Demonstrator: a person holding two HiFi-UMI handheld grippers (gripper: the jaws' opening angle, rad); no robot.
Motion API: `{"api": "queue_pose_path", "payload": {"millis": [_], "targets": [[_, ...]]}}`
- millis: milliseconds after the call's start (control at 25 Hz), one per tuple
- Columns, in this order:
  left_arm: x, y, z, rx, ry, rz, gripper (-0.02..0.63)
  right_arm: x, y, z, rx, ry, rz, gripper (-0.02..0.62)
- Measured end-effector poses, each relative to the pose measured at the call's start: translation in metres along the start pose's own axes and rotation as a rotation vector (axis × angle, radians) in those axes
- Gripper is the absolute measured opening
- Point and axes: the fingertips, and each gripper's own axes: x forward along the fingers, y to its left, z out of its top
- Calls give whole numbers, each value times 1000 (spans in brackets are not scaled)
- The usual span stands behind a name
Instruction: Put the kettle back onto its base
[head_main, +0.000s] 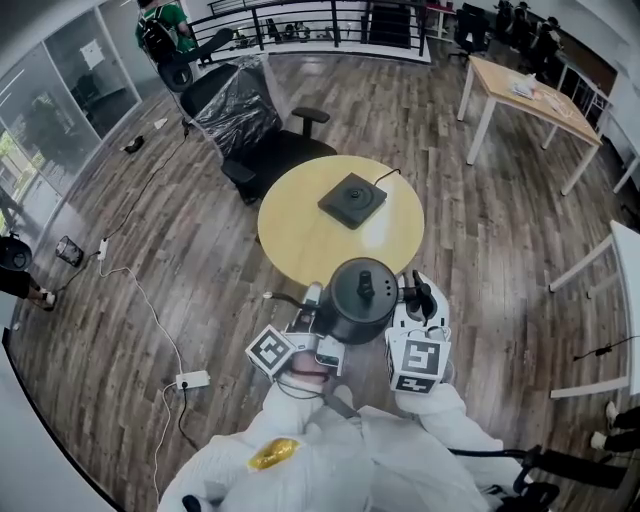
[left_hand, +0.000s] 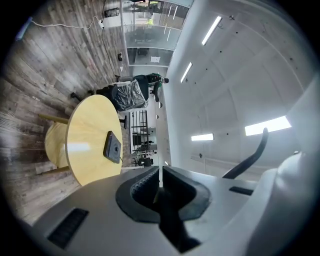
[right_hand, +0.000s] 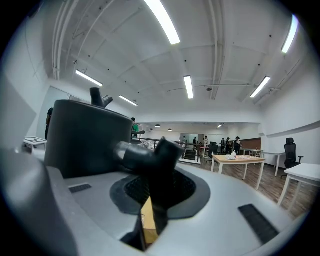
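Right claw (right_hand: 156, 172) is clamped on the black handle (right_hand: 145, 152) of the kettle (head_main: 360, 295), holding it upright in the air at the near edge of the round table (head_main: 290, 250). Left claw (left_hand: 160, 181) has its jaws pressed together with nothing between them. It sits just beside the kettle's other flank, and I cannot tell whether it touches. The lid is on, so whatever is inside the kettle is hidden. Straight ahead of both claws, well apart from the kettle, the flat square base (head_main: 352, 200) lies near the middle of the table. Its top is bare and its cord trails off the far side. I'd judge the kettle has to go forward over the tabletop and down onto the base, carried by the right hand.
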Motion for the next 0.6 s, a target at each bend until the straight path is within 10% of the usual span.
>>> {"api": "queue_pose_path", "payload": {"millis": [600], "targets": [[63,25,38,-63,45,-11,6,68,1,-5,-15,29,-65,71]]}}
